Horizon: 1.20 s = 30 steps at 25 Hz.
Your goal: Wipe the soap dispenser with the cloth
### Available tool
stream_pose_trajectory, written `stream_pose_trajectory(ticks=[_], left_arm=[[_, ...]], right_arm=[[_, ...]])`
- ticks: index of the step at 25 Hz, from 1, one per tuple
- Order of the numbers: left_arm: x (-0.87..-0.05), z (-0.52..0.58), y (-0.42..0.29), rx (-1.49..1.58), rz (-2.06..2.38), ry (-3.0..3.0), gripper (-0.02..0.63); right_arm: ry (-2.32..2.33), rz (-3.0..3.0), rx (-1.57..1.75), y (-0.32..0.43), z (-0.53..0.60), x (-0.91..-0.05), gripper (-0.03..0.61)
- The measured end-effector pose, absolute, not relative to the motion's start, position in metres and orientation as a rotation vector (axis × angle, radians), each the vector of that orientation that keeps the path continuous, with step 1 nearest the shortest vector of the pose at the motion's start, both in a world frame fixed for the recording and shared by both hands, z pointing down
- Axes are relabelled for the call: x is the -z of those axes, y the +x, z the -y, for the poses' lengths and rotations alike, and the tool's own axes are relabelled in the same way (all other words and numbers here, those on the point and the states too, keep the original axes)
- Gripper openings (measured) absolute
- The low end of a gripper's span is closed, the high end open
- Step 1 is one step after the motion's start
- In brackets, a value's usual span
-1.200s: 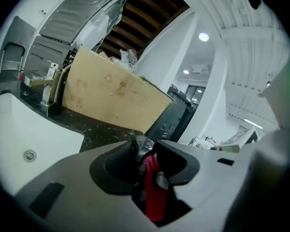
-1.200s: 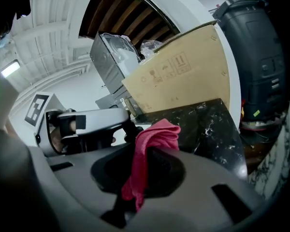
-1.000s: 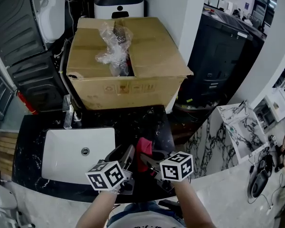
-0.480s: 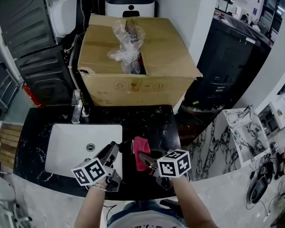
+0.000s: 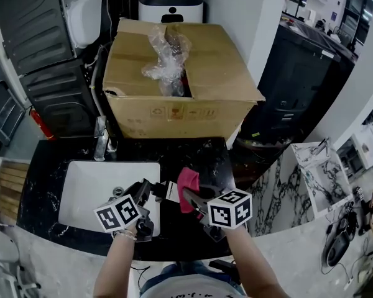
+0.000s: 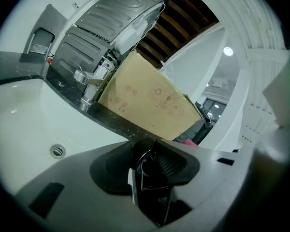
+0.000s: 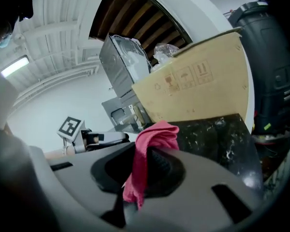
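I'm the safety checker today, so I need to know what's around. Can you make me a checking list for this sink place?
Surface: black speckled counter with a white sink and a tap.
Job's things: dark soap dispenser with a white label, held over the counter's front; pink cloth right beside it, touching or not cannot be told.
Clutter: big cardboard box behind the sink, crumpled plastic poking out of its top.
Grippers: left gripper, jaws closed on the soap dispenser; right gripper, jaws closed on the cloth.
Cables: nothing seen on the counter.
Surroundings: grey machine at the left, dark cabinet at the right.
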<state>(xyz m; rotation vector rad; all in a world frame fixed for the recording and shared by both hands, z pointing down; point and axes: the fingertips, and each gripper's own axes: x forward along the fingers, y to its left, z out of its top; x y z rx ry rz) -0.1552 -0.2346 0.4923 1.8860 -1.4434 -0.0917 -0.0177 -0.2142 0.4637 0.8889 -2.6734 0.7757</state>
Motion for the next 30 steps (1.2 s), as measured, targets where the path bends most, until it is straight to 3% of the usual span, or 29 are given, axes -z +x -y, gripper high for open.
stream_pose_trajectory(ticks=[9, 18, 24, 30], left_arm=[[-0.487, 0.252, -0.147, -0.122, 1.516, 1.926, 0.158], [-0.489, 0.263, -0.15, -0.185, 1.552, 1.916, 0.158], [-0.468, 0.285, -0.1, -0.323, 1.429, 2.311, 0.155], [-0.451, 0.265, -0.026, -0.562, 1.004, 2.842, 0.156]], right_arm=[[0.854, 2.641, -0.732, -0.067, 0.242, -0.465, 0.051], [0.995, 2.403, -0.806, -0.004, 0.225, -0.514, 0.051], [1.069, 2.434, -0.861, 0.022, 0.216, -0.511, 0.051], [1.175, 2.455, -0.895, 0.052, 0.214, -0.504, 0.051]])
